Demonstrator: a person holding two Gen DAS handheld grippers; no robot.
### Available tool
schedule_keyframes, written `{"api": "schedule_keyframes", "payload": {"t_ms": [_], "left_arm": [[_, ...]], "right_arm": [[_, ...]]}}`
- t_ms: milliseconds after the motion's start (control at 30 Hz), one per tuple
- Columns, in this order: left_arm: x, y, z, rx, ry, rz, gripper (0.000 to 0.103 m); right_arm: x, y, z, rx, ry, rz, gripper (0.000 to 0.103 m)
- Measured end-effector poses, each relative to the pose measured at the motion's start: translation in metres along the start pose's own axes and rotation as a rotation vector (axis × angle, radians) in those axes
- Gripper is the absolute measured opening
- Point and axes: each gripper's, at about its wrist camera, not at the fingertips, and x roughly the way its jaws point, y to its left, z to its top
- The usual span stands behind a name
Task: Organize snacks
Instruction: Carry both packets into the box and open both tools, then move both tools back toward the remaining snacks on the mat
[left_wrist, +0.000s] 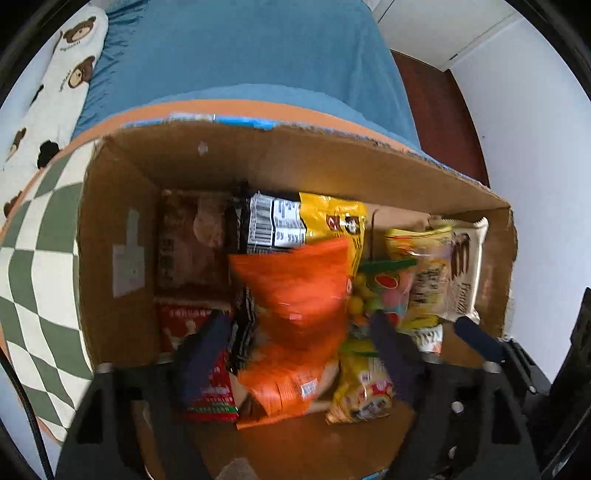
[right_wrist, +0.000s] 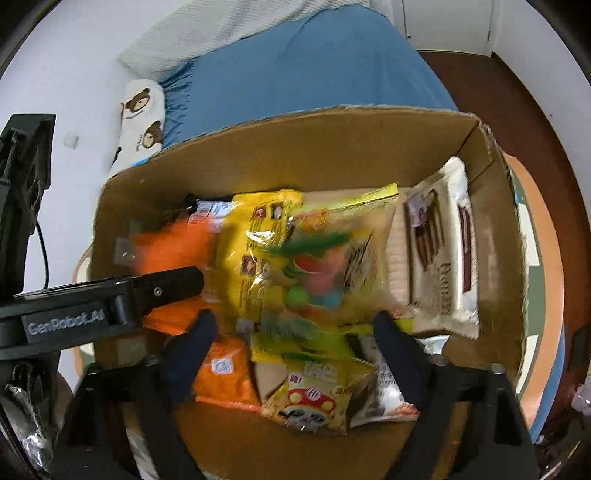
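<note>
both hand-held grippers, left (left_wrist: 299, 328) and right (right_wrist: 293, 328), hang released over packed snacks, cardboard box (left_wrist: 118, 206) walls close around.

One cardboard box (left_wrist: 122, 206) is present. It contains two orange snack bags (left_wrist: 295, 295) and one white wafer pack (left_wrist: 461, 266). Other packets overlap; count uncertain.

Black hand-held gripper (right_wrist: 291, 332) — navy fingertips (right_wrist: 201, 332)

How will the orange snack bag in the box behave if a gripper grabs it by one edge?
The orange snack bag looks like thin crinkled film, so it will probably flop and sag. It looks puffed, so likely light for its size. The glossy surface may slip. It lies across other packets in the cardboard box, so lifting may drag them.
</note>
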Motion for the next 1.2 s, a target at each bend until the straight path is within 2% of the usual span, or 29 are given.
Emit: {"api": "schedule_keyframes", "payload": {"t_ms": [167, 400, 600, 800, 1200], "left_arm": [[-0.001, -0.001, -0.006, 0.021, -0.024, 0.053, 0.086], [-0.014, -0.006, -0.028, 0.033, -0.095, 0.085, 0.086], [-0.041, -0.011, -0.058, 0.049, -0.218, 0.141, 0.086], [-0.070, -0.016, -0.090, 0.065, -0.337, 0.180, 0.086], [-0.125, -0.025, -0.162, 0.081, -0.516, 0.186, 0.086]], "right_arm": [[0.000, -0.008, 0.000, -0.007, -0.006, -0.051, 0.090], [-0.013, -0.019, -0.010, 0.001, -0.025, -0.098, 0.090], [-0.034, -0.019, -0.026, -0.011, -0.068, -0.127, 0.090], [-0.063, -0.010, -0.051, -0.052, -0.152, -0.152, 0.090], [-0.129, 0.008, -0.110, -0.102, -0.302, -0.143, 0.090]]}}
